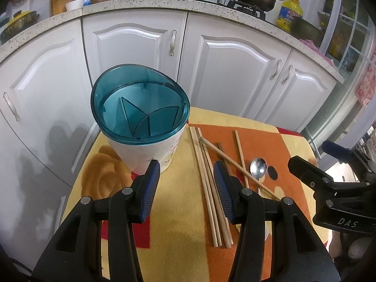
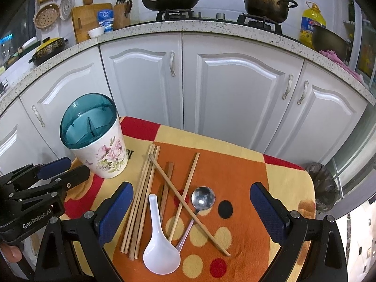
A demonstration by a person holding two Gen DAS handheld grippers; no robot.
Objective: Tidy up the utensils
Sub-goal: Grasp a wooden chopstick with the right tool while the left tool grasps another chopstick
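Small table covered with a patterned cloth (image 2: 235, 164) in orange, yellow and red, standing in front of white kitchen cabinets (image 2: 235, 89).

Utensil holder (image 2: 94, 136), white with a floral print and a teal divided insert, stands upright at the far left corner of the table. Nothing visible inside it.

Chopsticks (image 2: 141, 199): a bundle of about 4 lies side by side just right of the holder, running from far to near. 3 more lie loose to the right of the bundle; 1 long one crosses diagonally over the others and over the metal spoon's handle.

White ceramic spoon (image 2: 159, 246) lies near the near edge, bowl toward the camera, just right of the bundle. Metal spoon (image 2: 202, 199) lies right of it, bowl toward the far side.

Left gripper (image 1: 185, 176) hangs over the near left part of the table, jaws partly open, empty. Holder is just ahead of its left finger; the chopstick bundle runs under its right finger. Contact cannot be told.

Right gripper (image 2: 190, 206) hangs over the middle of the table, jaws wide open, empty. Both spoons and the loose chopsticks lie between its 2 fingers in the right wrist view, below them; the bundle is beside its left finger.
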